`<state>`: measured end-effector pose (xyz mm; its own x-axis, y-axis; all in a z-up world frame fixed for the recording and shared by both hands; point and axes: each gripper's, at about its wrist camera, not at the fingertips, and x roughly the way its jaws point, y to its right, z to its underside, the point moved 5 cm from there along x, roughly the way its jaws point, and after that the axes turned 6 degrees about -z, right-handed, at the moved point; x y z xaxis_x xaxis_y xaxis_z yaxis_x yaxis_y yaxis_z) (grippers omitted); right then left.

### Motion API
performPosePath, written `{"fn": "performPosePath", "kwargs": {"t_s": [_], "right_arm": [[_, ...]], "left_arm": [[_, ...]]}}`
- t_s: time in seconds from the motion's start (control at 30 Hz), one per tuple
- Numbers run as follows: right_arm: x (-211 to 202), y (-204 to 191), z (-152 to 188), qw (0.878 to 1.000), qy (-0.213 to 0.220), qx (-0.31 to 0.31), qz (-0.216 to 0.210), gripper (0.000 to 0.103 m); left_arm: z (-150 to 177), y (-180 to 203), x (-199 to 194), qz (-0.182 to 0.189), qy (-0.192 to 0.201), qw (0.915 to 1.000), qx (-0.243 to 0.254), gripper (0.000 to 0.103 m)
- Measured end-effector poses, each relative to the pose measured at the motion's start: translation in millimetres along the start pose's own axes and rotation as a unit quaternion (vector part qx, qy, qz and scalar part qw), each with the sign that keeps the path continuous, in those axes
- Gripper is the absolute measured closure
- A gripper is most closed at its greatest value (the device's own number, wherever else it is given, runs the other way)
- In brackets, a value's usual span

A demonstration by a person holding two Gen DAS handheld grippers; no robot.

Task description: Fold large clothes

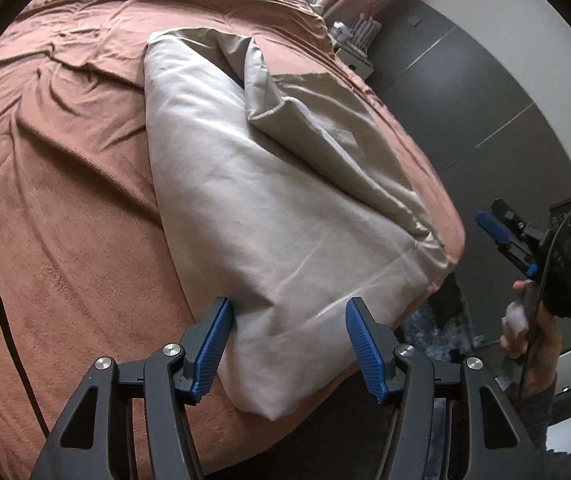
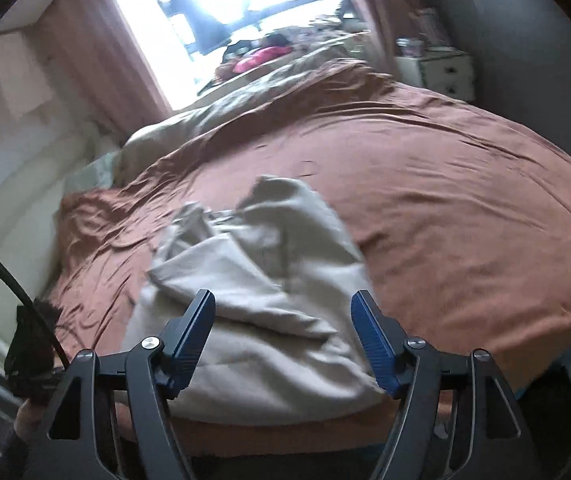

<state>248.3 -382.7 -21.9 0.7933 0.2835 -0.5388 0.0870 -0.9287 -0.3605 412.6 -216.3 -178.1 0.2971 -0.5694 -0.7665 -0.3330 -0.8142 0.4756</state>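
Observation:
A large beige cloth (image 1: 269, 208) lies partly folded on a bed with a brown cover (image 1: 65, 200), near the bed's edge. My left gripper (image 1: 289, 312) is open and empty, its blue pads on either side of the cloth's near corner. My right gripper (image 2: 283, 304) is open and empty, hovering over the near end of the same cloth (image 2: 261, 280), which looks rumpled and blurred there. The right gripper also shows in the left wrist view (image 1: 497, 236), held off the bed's right side by a hand.
Pillows and bedding (image 2: 245, 92) lie at the head of the bed under a bright window (image 2: 225, 0). A white nightstand (image 2: 437, 68) stands at the far right. Dark wardrobe panels (image 1: 485, 92) run along the bed's side. A black cable (image 1: 1, 304) crosses the cover.

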Motion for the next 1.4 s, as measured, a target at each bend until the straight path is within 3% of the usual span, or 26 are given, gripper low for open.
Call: {"fn": "performPosePath", "kwargs": {"t_s": [0.2, 0.4, 0.57, 0.63, 0.67, 0.73, 0.93, 1.07, 1.23, 1.3, 1.37, 1.4], "right_arm": [[67.7, -50.1, 1.9, 0.995, -0.078, -0.066, 0.001, 0.034], [130.4, -97.7, -1.9, 0.979, -0.137, -0.150, 0.008, 0.034], [176.9, -105.4, -7.7, 0.966, -0.172, -0.193, 0.028, 0.037], [199.2, -100.9, -10.2, 0.960, -0.191, -0.202, 0.045, 0.056], [207.0, -99.5, -11.6, 0.959, -0.198, -0.199, 0.044, 0.060], [214.5, -95.2, -17.1, 0.960, -0.196, -0.193, 0.043, 0.084], [195.8, -77.6, -53.1, 0.976, -0.128, -0.167, 0.054, 0.095], [176.6, -54.3, -73.5, 0.983, -0.088, -0.138, 0.083, 0.095], [162.9, 2.0, -86.0, 0.991, -0.073, -0.022, 0.109, 0.094], [155.4, 15.9, -83.3, 0.991, -0.065, -0.004, 0.113, 0.092], [151.4, 24.7, -77.0, 0.993, -0.064, 0.014, 0.099, 0.070], [150.7, 28.9, -73.0, 0.993, -0.065, 0.022, 0.091, 0.037]], "left_arm": [[-8.1, -16.0, -27.0, 0.015, 0.041, 0.9988, -0.019, 0.043], [-14.7, -53.1, -30.4, 0.018, 0.045, 0.9969, -0.063, 0.043], [-13.2, -75.8, -29.8, 0.018, 0.045, 0.9950, -0.087, 0.043], [-15.5, -83.1, -29.3, 0.016, 0.045, 0.9943, -0.095, 0.043], [-15.8, -85.0, -28.6, 0.014, 0.045, 0.9941, -0.098, 0.043], [-16.4, -89.2, -28.9, 0.012, 0.044, 0.9938, -0.102, 0.043], [-18.3, -92.1, -23.1, -0.002, 0.037, 0.9937, -0.106, 0.043], [-21.1, -86.1, -17.7, -0.009, 0.027, 0.9946, -0.100, 0.043], [-23.7, -77.3, -16.9, -0.018, 0.025, 0.9953, -0.092, 0.043], [-24.8, -75.0, -14.3, -0.021, 0.022, 0.9955, -0.090, 0.043], [-27.8, -73.2, -10.6, -0.023, 0.017, 0.9956, -0.089, 0.043], [-29.6, -72.4, -8.6, -0.024, 0.016, 0.9957, -0.089, 0.043]]}}
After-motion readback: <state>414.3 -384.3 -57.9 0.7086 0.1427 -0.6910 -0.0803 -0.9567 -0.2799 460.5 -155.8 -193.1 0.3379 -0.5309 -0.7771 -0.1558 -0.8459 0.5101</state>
